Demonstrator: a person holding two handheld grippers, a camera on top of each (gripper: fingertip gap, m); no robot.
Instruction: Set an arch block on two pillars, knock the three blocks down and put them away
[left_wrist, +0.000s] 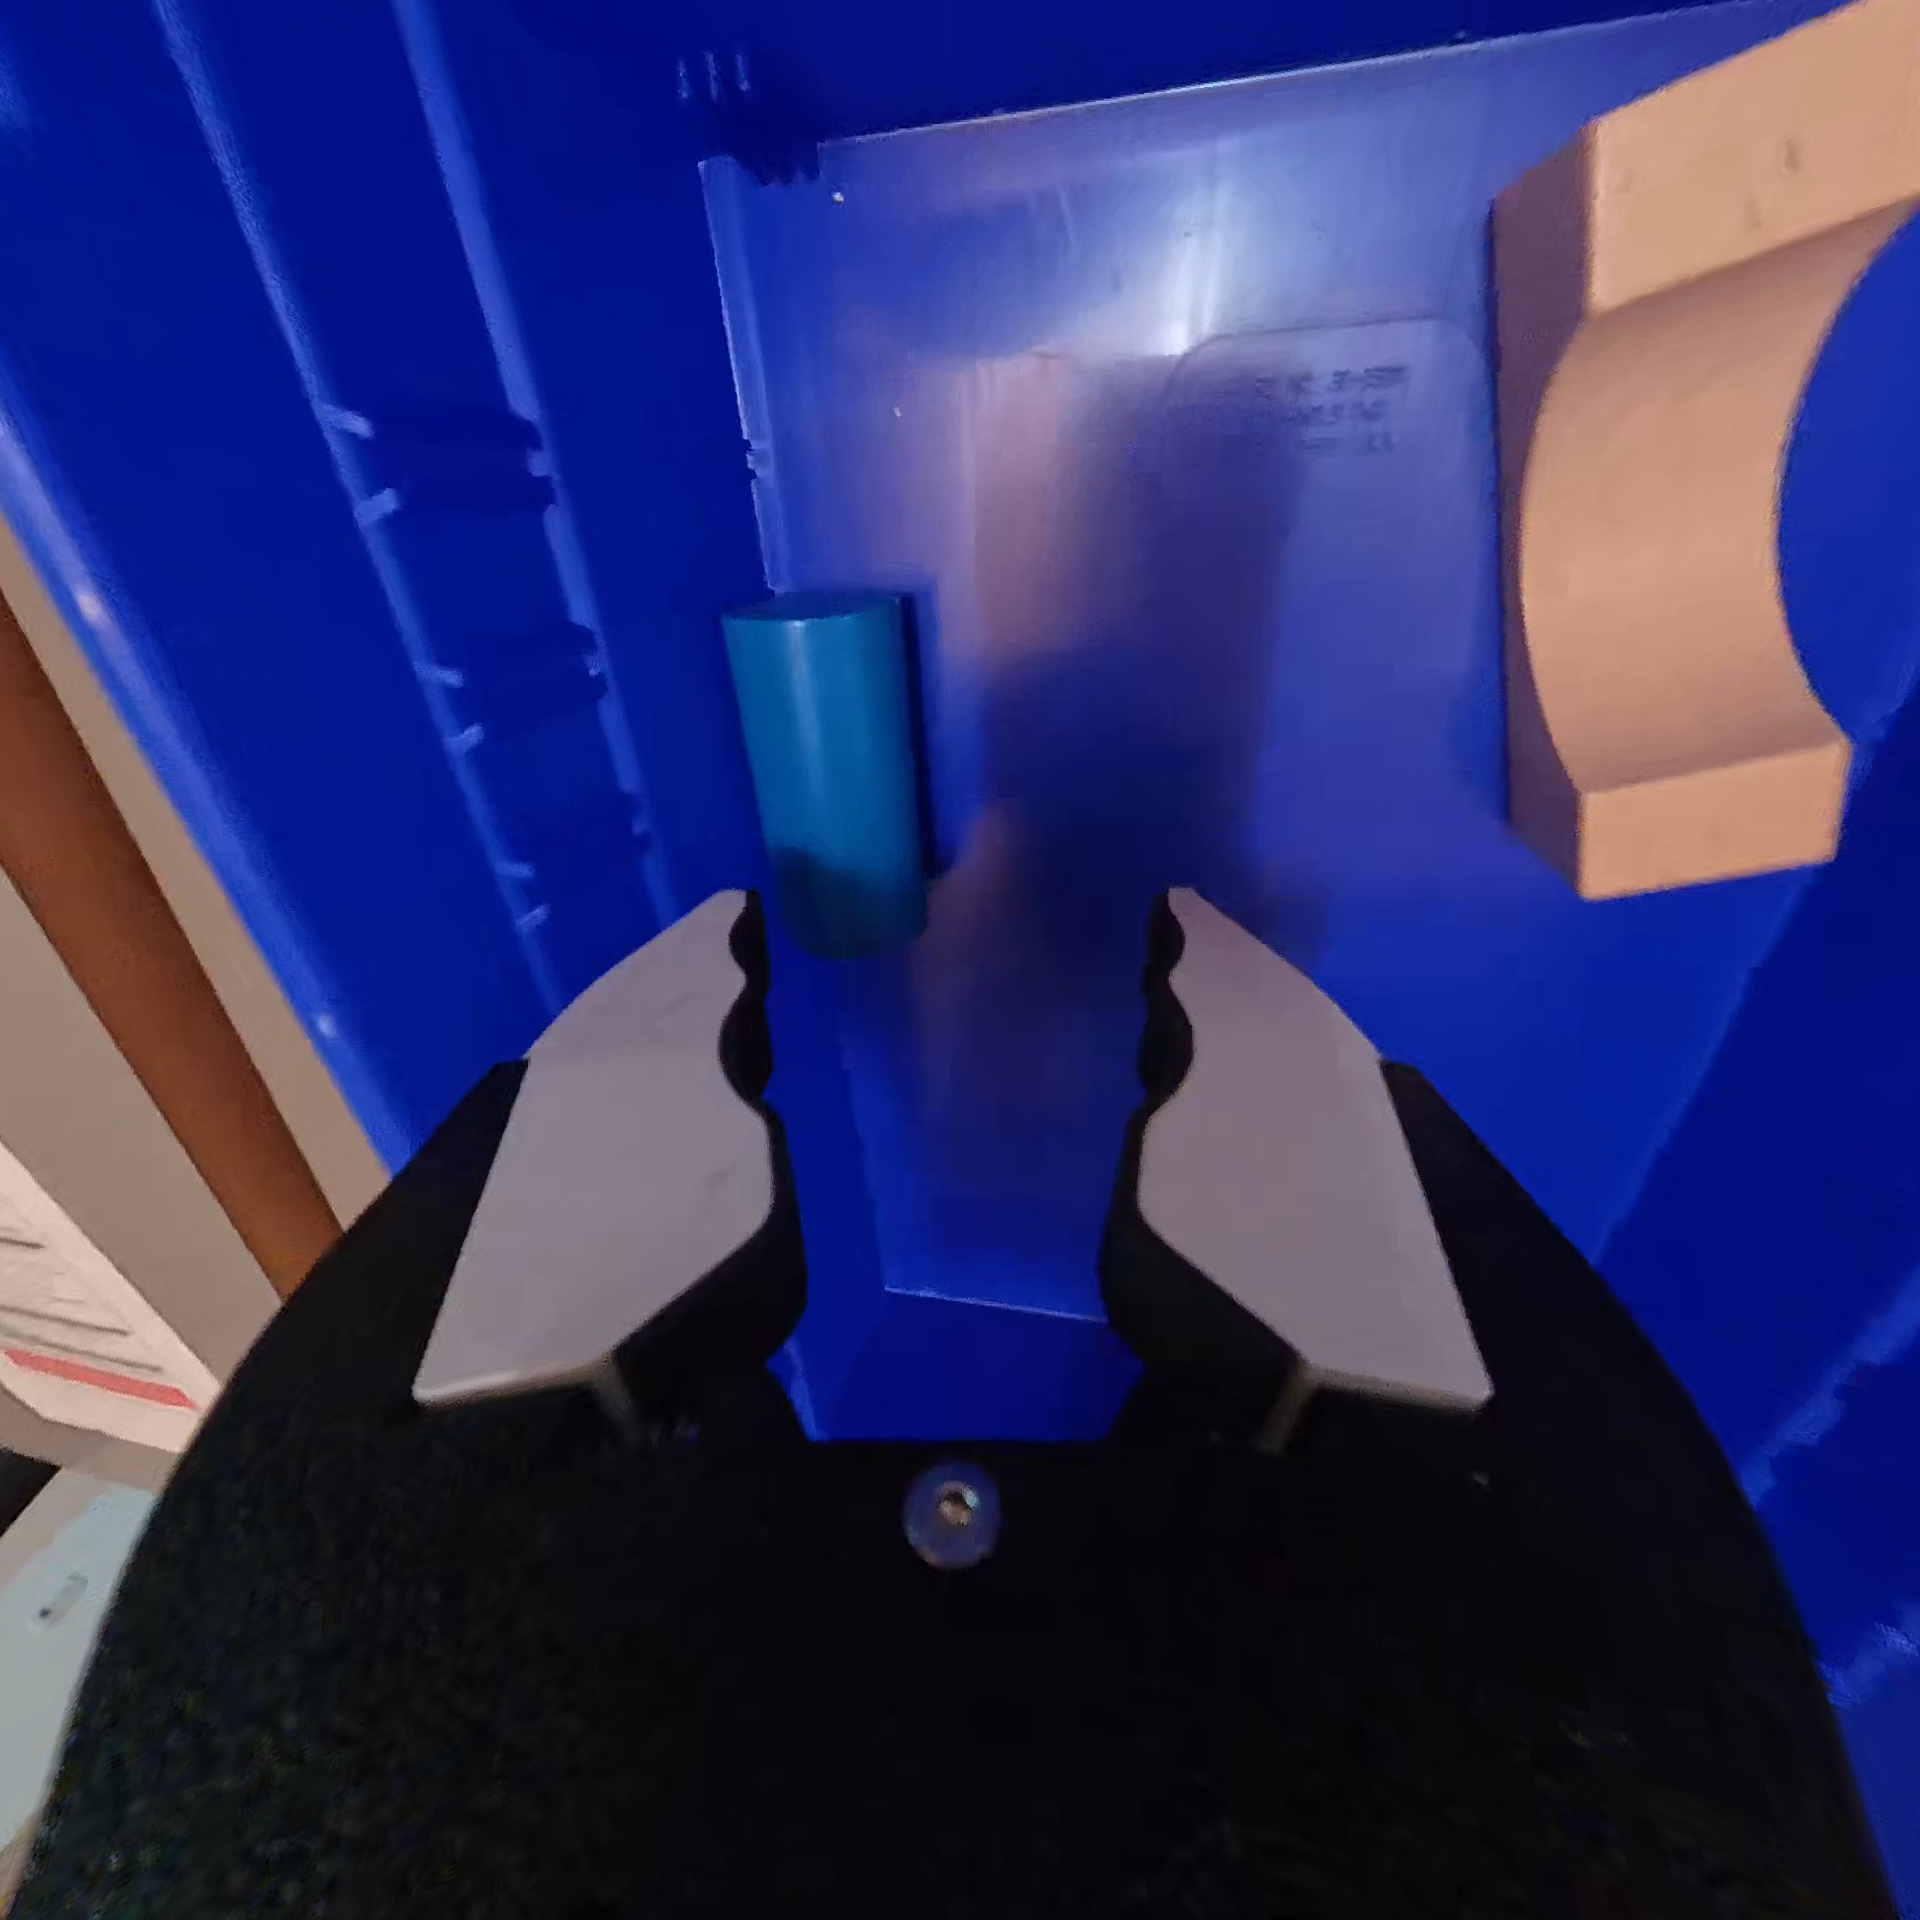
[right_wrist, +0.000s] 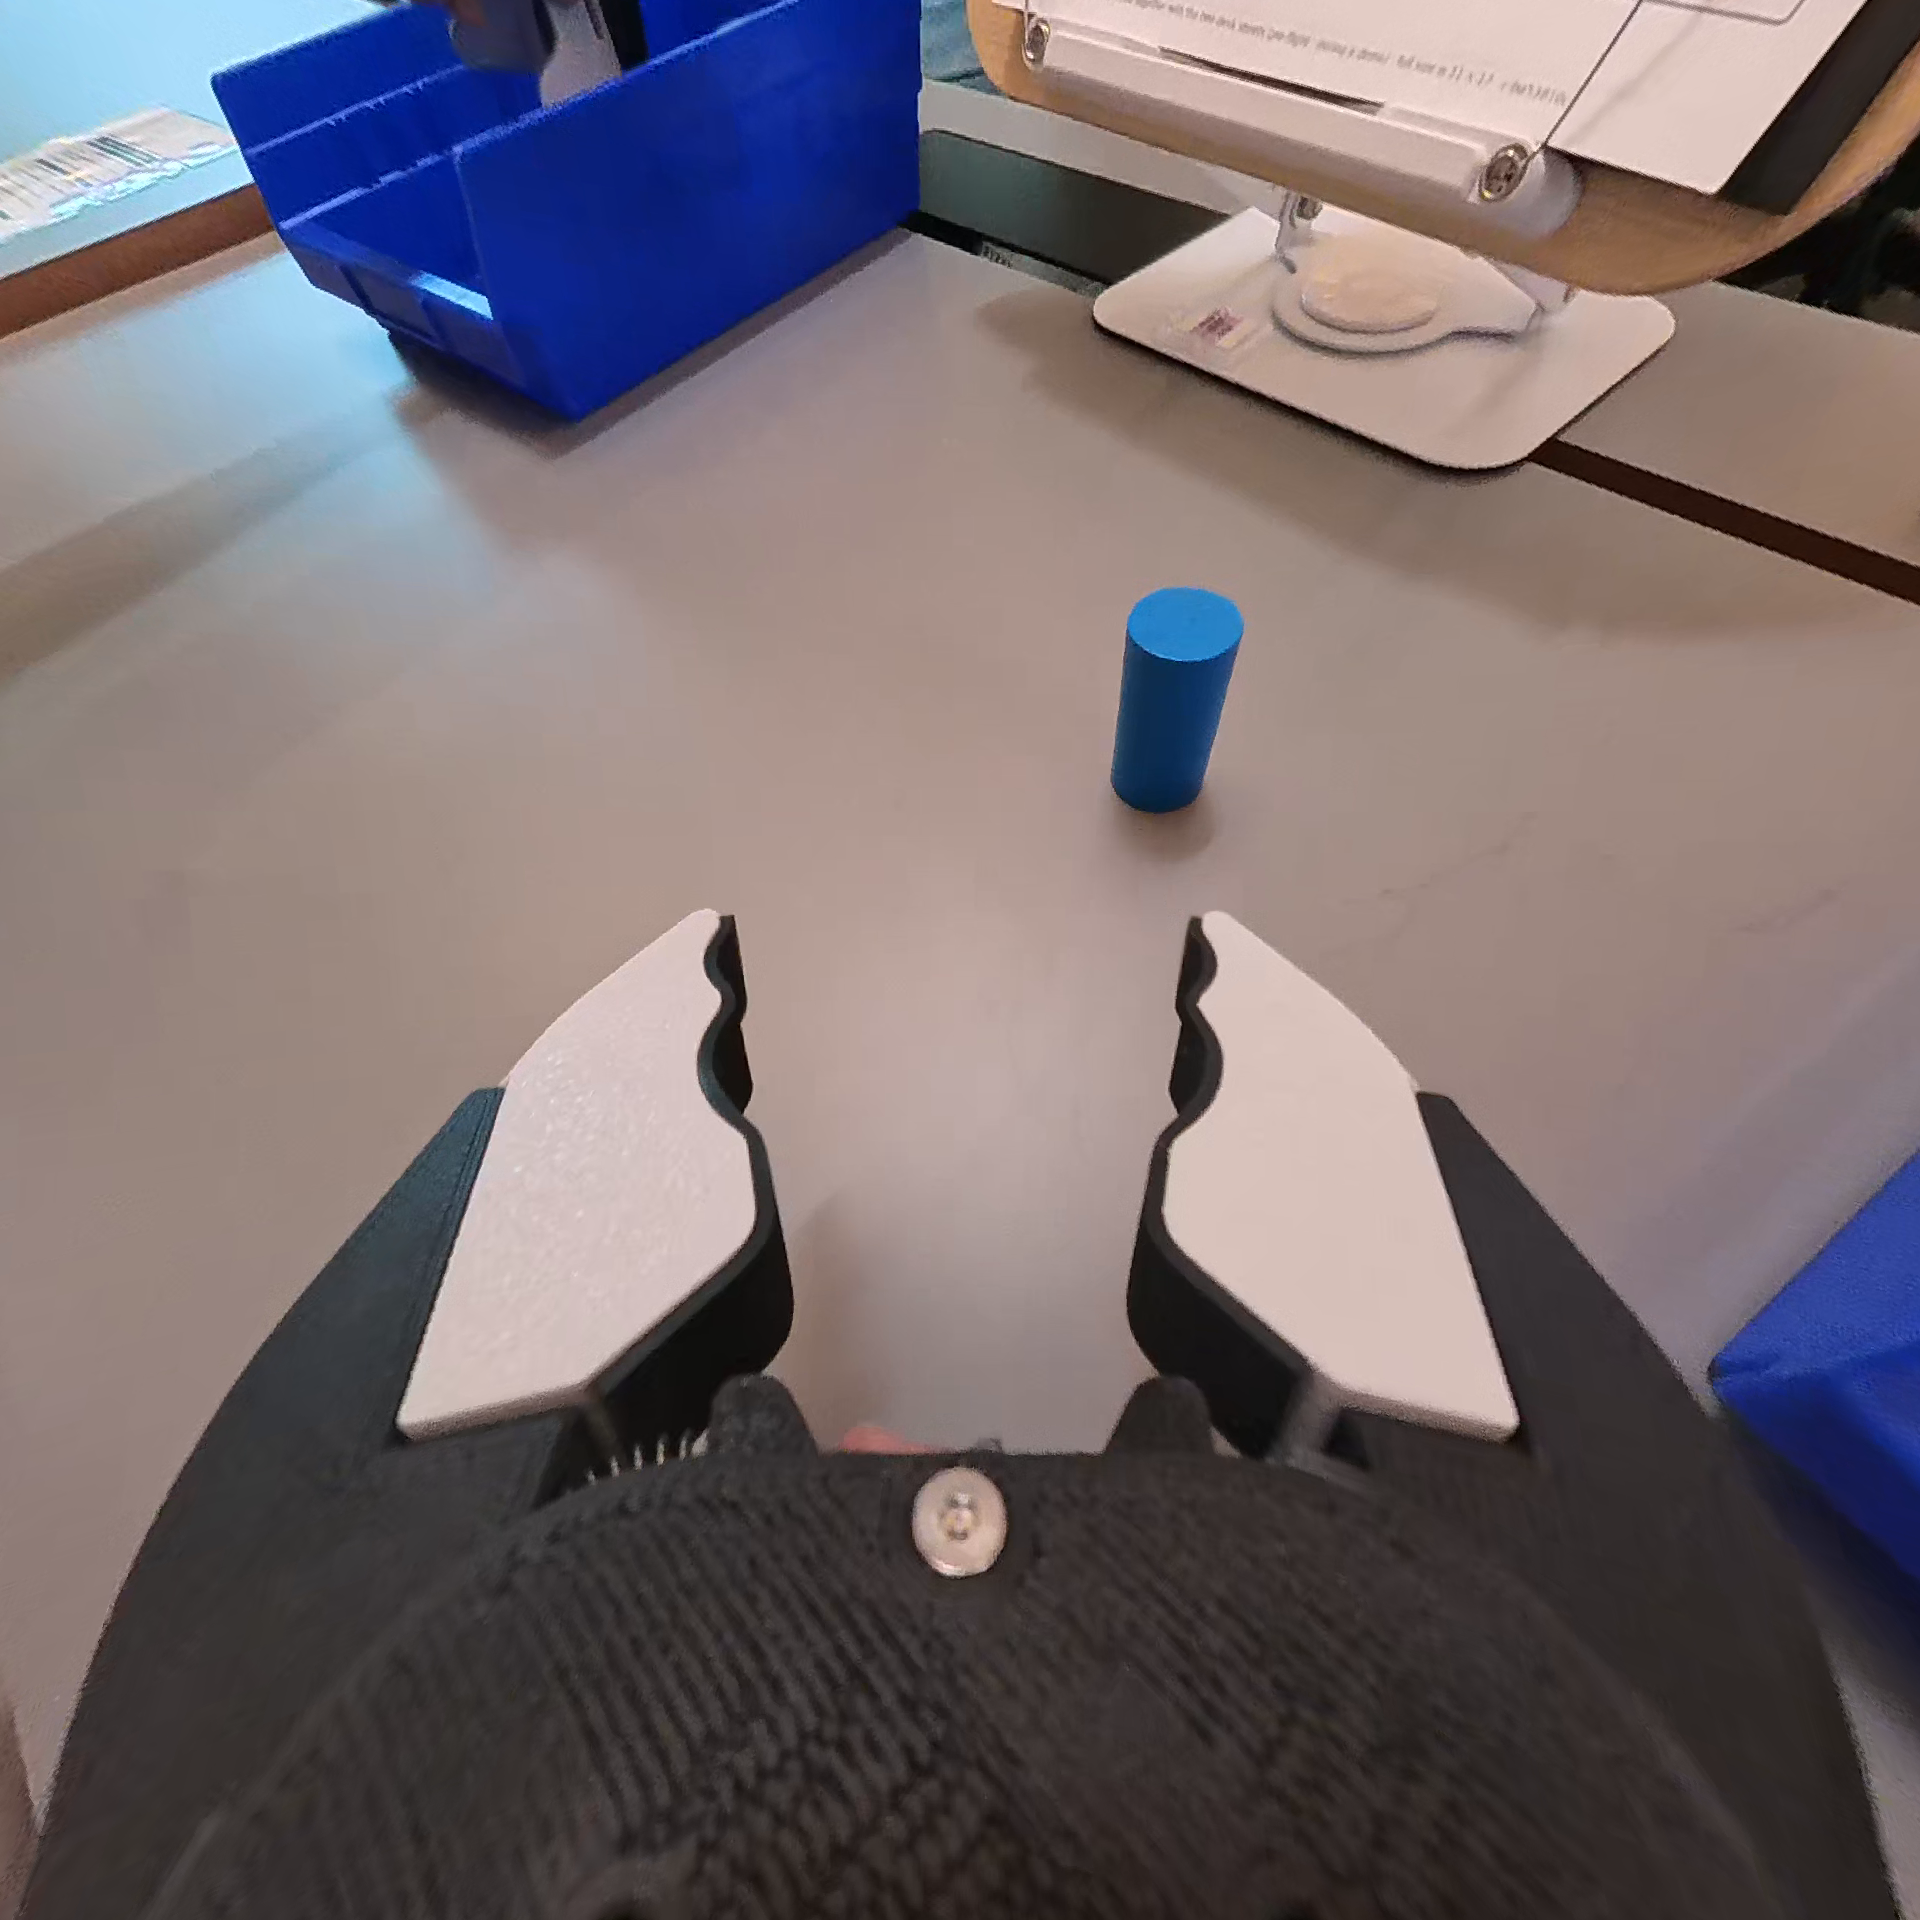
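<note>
My left gripper (left_wrist: 956, 909) is open and empty inside a blue plastic bin (left_wrist: 1091, 416). A teal-blue cylinder (left_wrist: 831, 774) lies on the bin floor just past the left fingertip. A tan arch-shaped wooden block (left_wrist: 1662, 540) lies in the bin at the right. My right gripper (right_wrist: 961, 930) is open and empty above a grey table (right_wrist: 520, 727). A blue cylinder (right_wrist: 1172, 712) stands upright on the table ahead of it, a little to the right. The blue bin (right_wrist: 623, 218) shows at the far left of the right wrist view, with the left gripper (right_wrist: 566, 52) reaching into it.
A white stand with a square base (right_wrist: 1382, 343) holds a wooden-edged board with paper at the far right. Another blue object (right_wrist: 1839, 1382) sits at the right edge near my right gripper. Papers (left_wrist: 73, 1340) lie left of the bin. The gap from one gripper's tips to the other's is roughly 60 cm. The tan arch-shaped wooden block (left_wrist: 1662, 540) is closer to my left gripper, around 8 cm from its tips; the right tips are 55 cm off.
</note>
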